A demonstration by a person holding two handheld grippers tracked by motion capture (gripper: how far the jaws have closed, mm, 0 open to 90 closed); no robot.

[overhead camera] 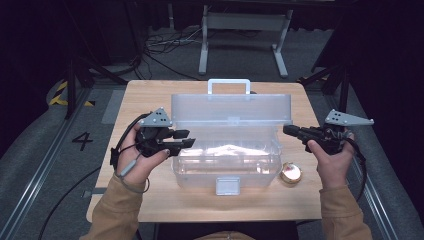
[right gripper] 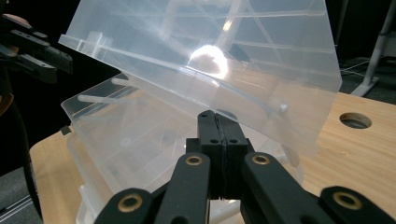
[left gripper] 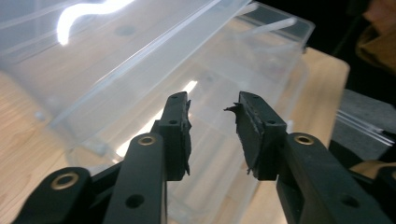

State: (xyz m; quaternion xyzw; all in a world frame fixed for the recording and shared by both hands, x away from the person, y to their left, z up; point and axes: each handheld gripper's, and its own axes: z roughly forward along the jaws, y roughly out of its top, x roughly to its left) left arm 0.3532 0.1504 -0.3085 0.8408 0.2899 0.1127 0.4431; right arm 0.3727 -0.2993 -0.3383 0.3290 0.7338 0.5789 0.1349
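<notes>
A clear plastic toolbox (overhead camera: 225, 172) stands in the middle of the wooden table (overhead camera: 150, 95). Its lid (overhead camera: 230, 107) is raised upright, with a white handle (overhead camera: 228, 82) behind it and a white latch (overhead camera: 227, 185) on the front wall. My left gripper (overhead camera: 187, 138) hovers at the box's left end, jaws open and pointing right. In the left gripper view it (left gripper: 212, 105) has nothing between the pads, and the box (left gripper: 261, 51) lies just beyond. My right gripper (overhead camera: 286, 129) is shut and empty at the box's right end. Its closed jaws (right gripper: 217, 116) point at the tilted lid (right gripper: 210, 51).
A small round gold-coloured object (overhead camera: 290, 173) lies on the table by the box's front right corner. The tabletop has a round hole (right gripper: 355, 120) near its far edge. Cables and a metal stand (overhead camera: 245, 30) are on the floor beyond the table.
</notes>
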